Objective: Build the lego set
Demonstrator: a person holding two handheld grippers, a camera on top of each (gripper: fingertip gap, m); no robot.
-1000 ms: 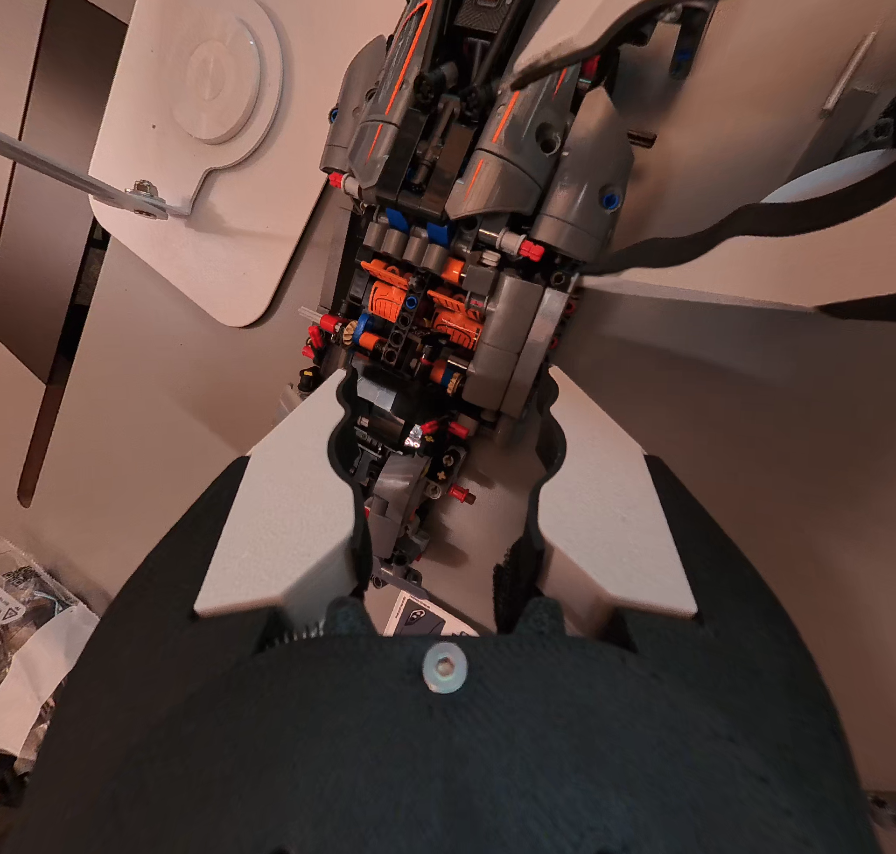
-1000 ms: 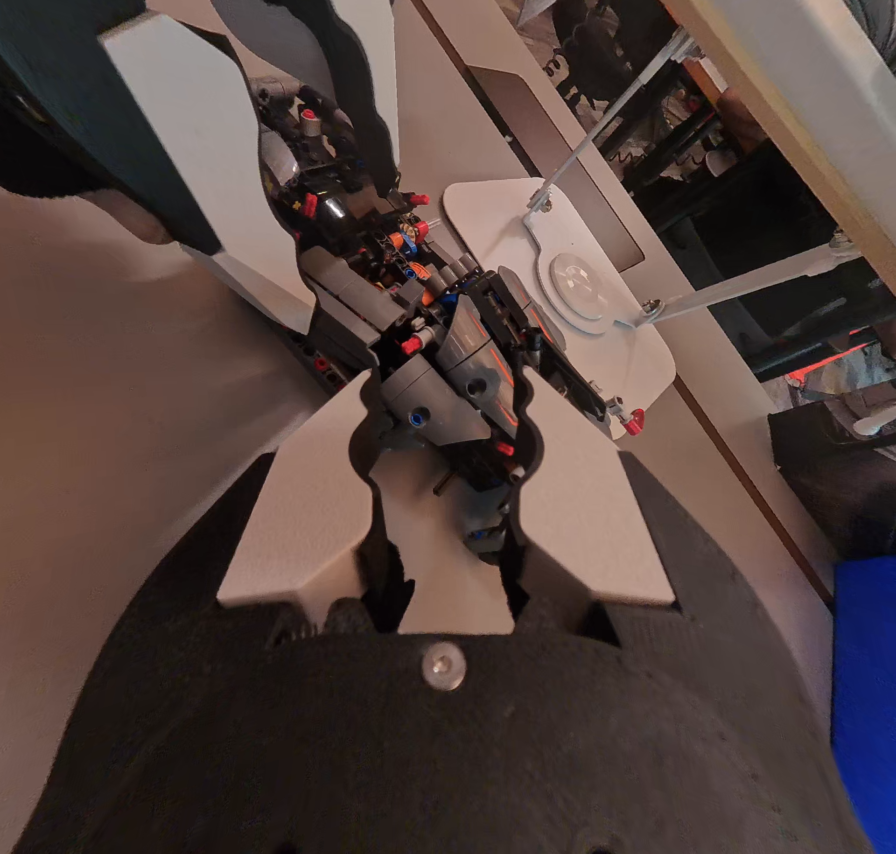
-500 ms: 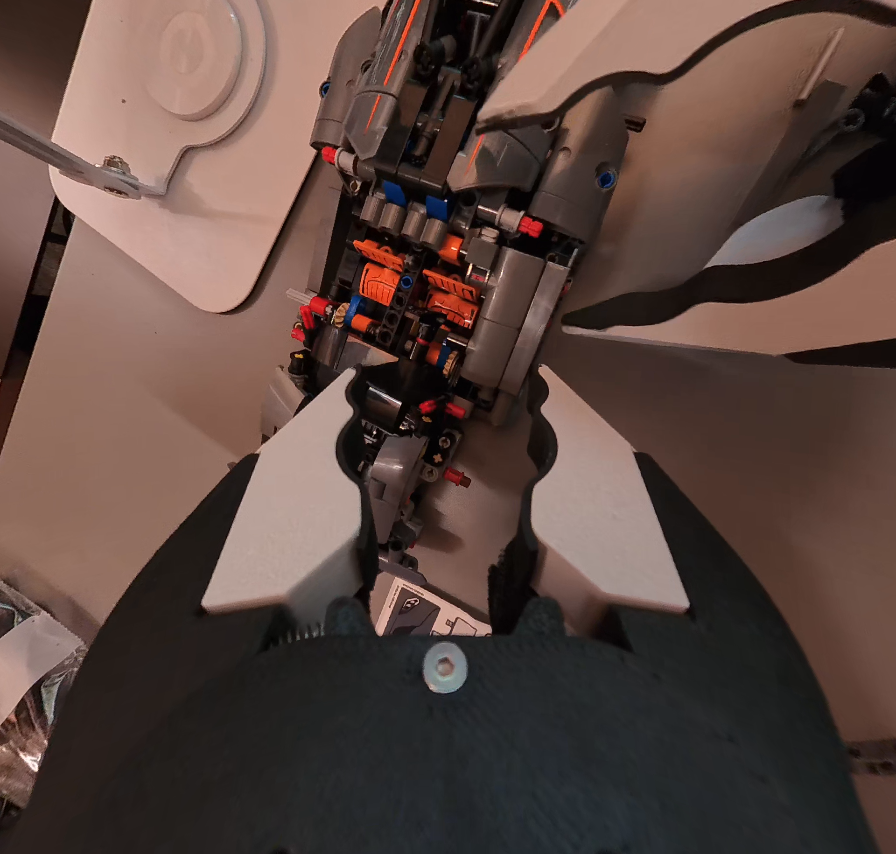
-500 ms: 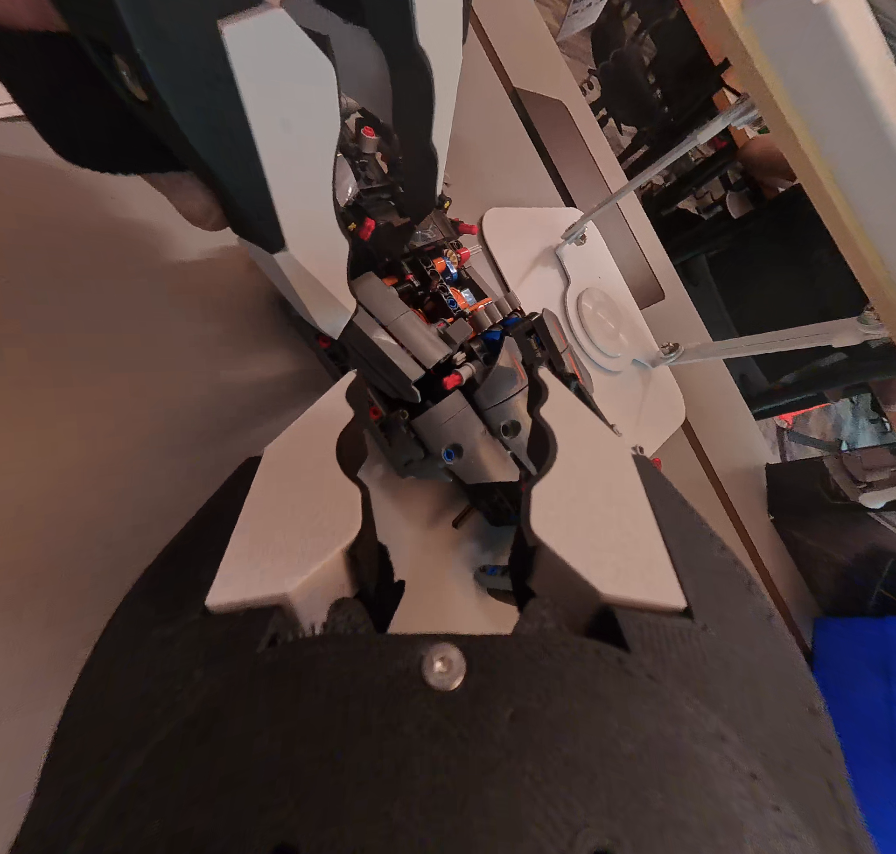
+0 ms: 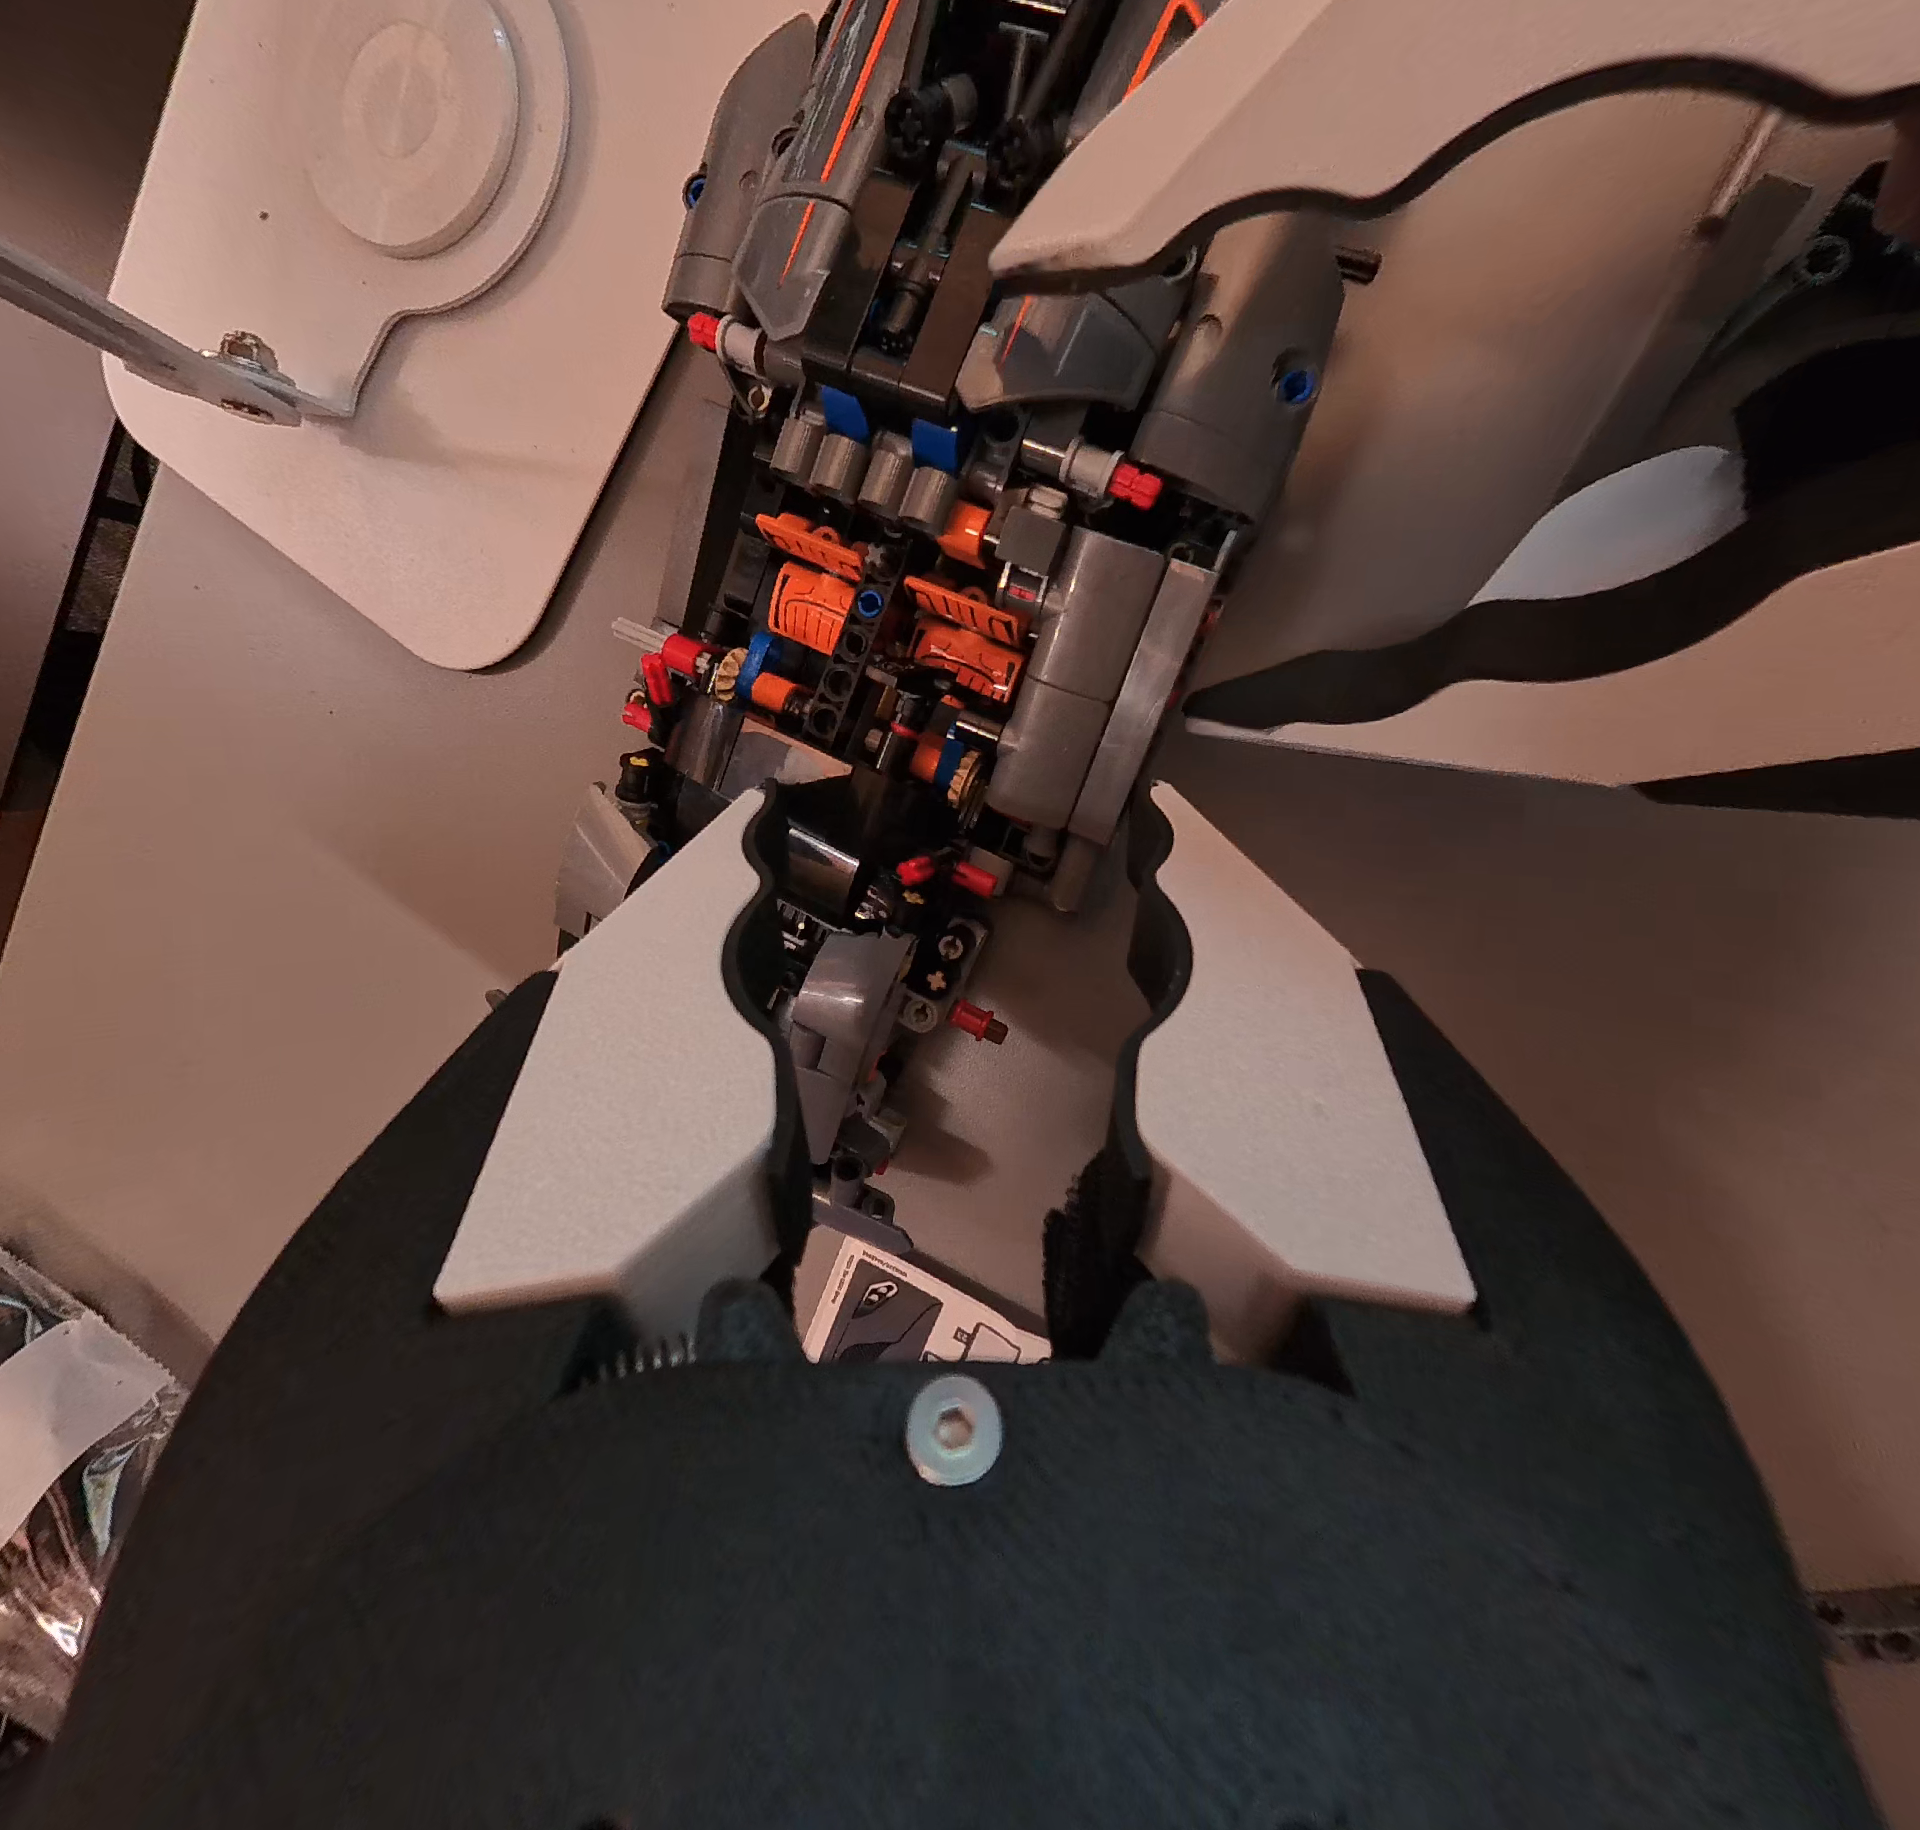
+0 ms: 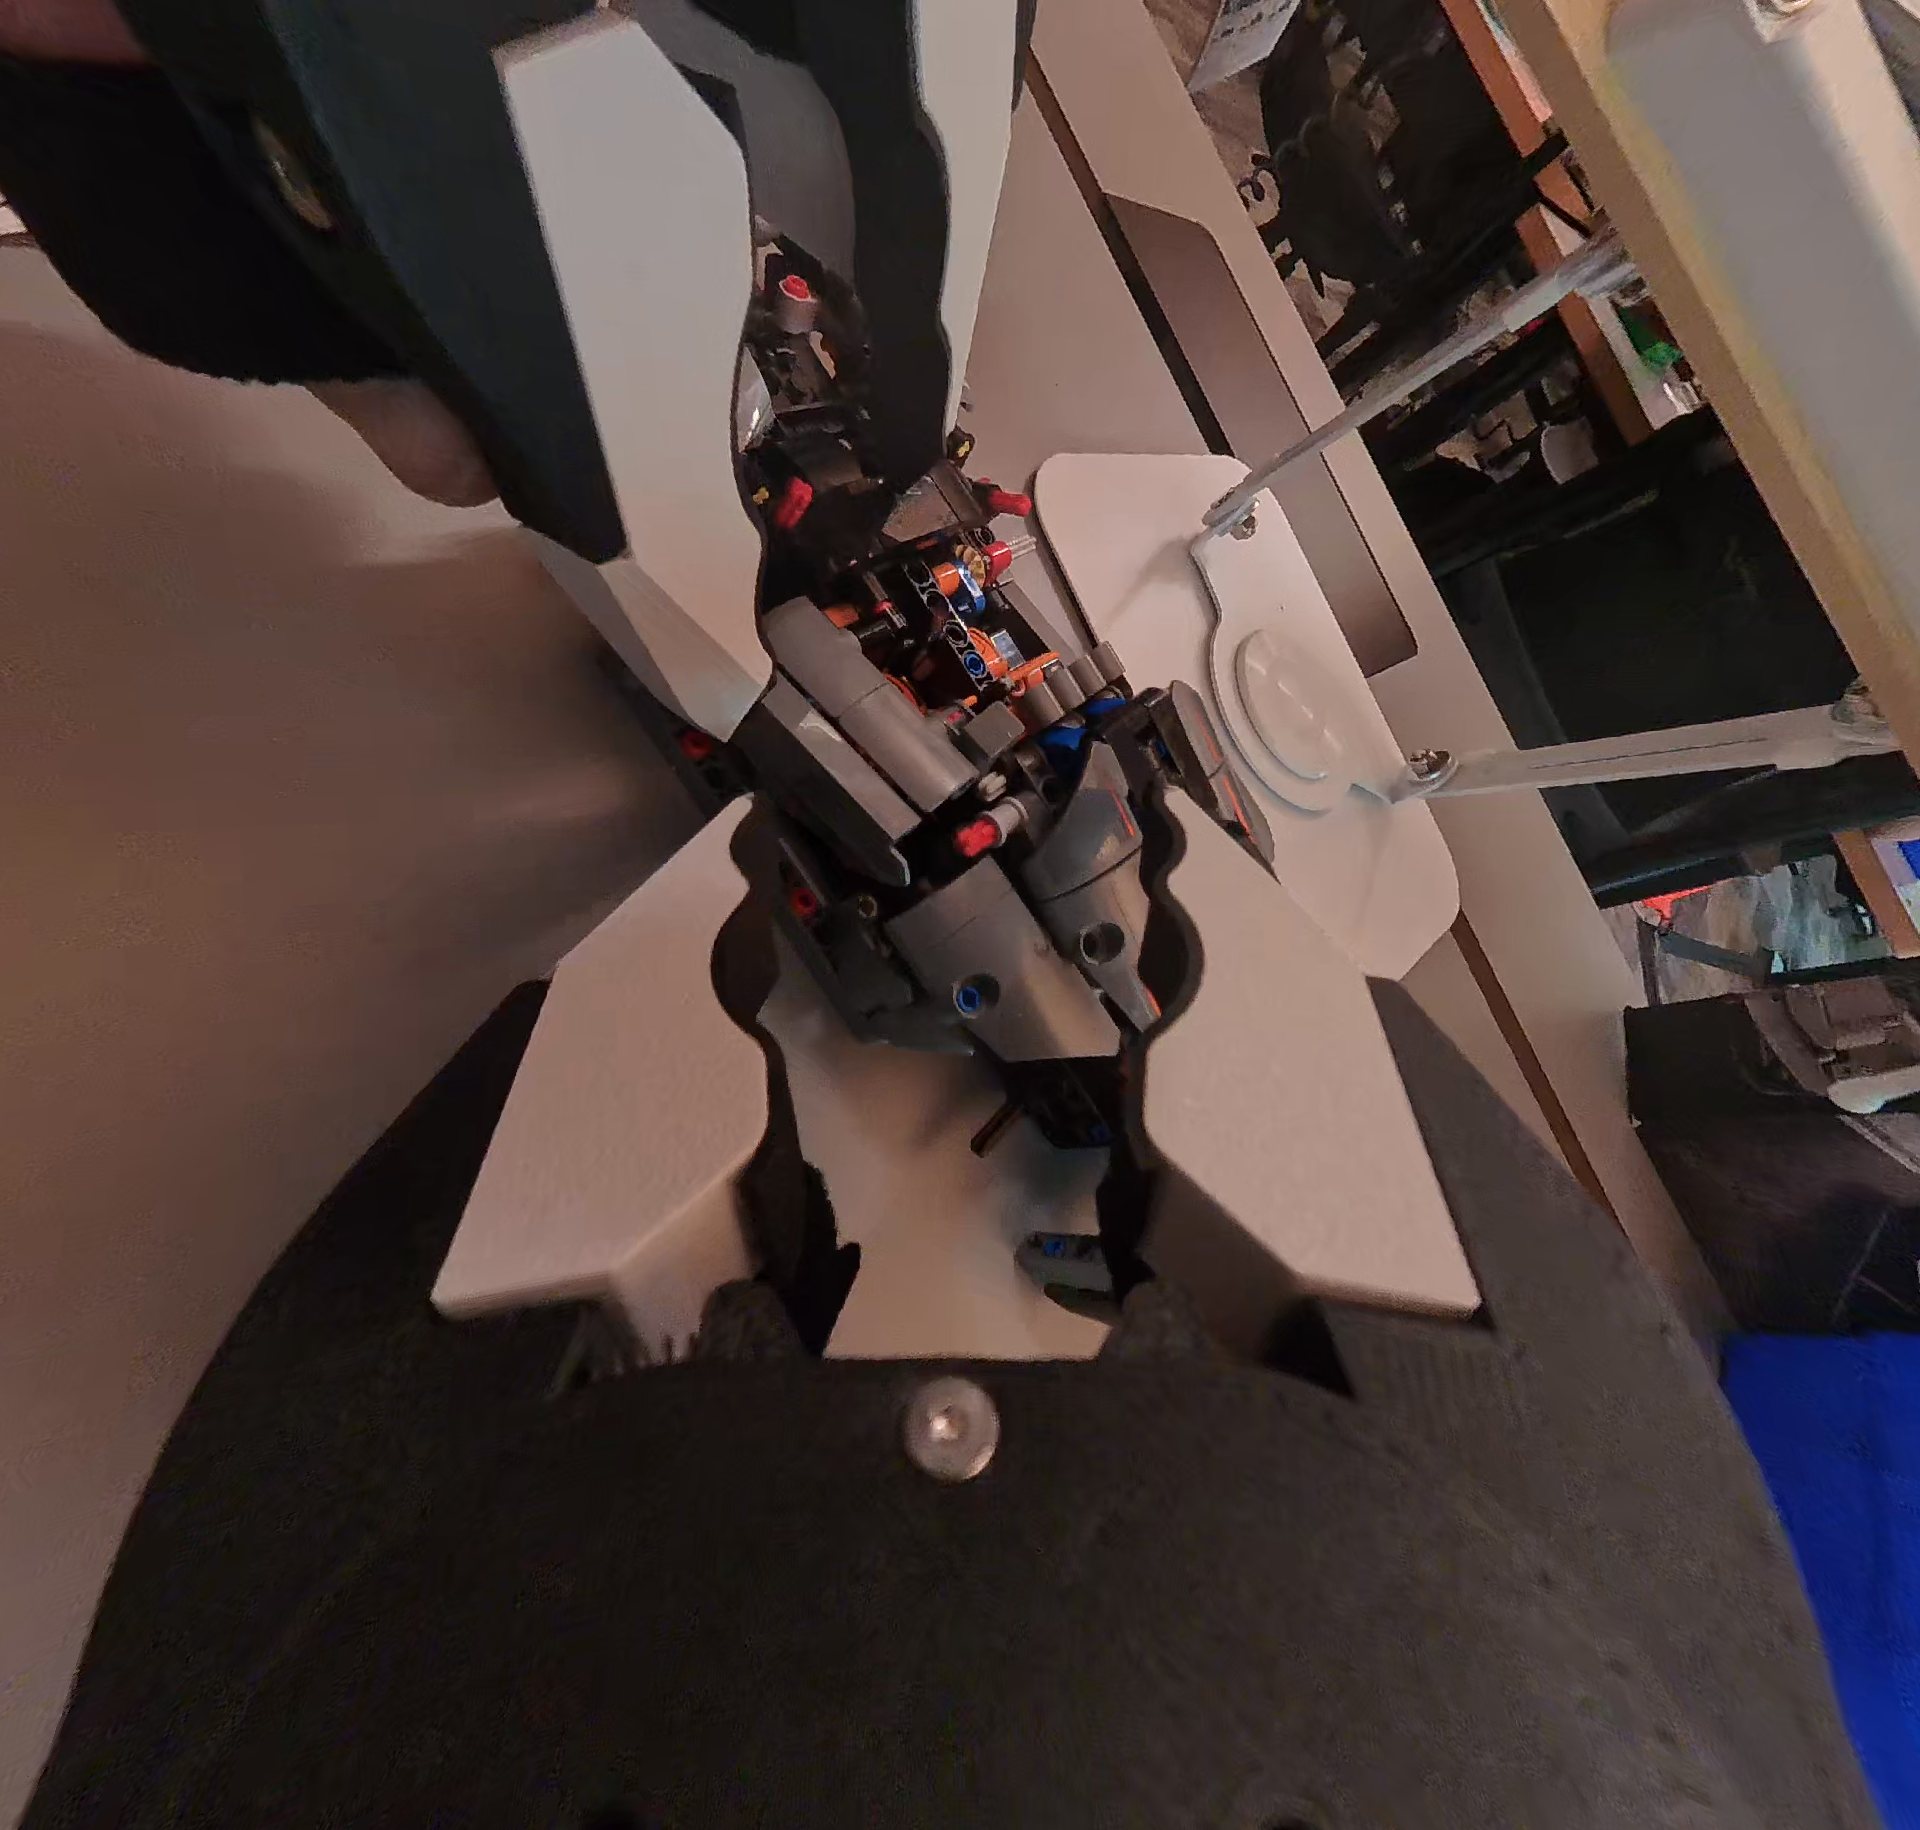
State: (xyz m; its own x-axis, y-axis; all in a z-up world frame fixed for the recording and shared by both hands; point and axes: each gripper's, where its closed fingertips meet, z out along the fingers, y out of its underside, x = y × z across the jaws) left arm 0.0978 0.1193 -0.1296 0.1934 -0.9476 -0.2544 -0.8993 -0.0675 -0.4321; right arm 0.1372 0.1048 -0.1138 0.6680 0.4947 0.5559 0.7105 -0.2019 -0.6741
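A dark grey lego car model (image 5: 883, 637) with orange stripes and an exposed orange engine lies on the pale table. My left gripper (image 5: 951, 814) is closed on its rear end: the left pad presses the model, and the right tip touches a grey side panel. My right gripper (image 6: 956, 819) is open and straddles the model's (image 6: 935, 741) front, with its jaws close to both sides. The right gripper (image 5: 1091, 487) also shows in the left wrist view, reaching in from the right. The left gripper (image 6: 852, 575) shows at the top of the right wrist view.
A white plate (image 5: 343, 326) with a round disc and metal rods lies beside the model; it also shows in the right wrist view (image 6: 1299, 741). A leaflet (image 5: 904, 1302) lies under the left gripper and plastic bags (image 5: 62, 1468) at far left. A loose grey piece (image 6: 1070, 1261) lies between the right fingers.
My right gripper has moved in over the model's front, which now sits deeper between its fingers. My left gripper's jaws have narrowed slightly on the rear.
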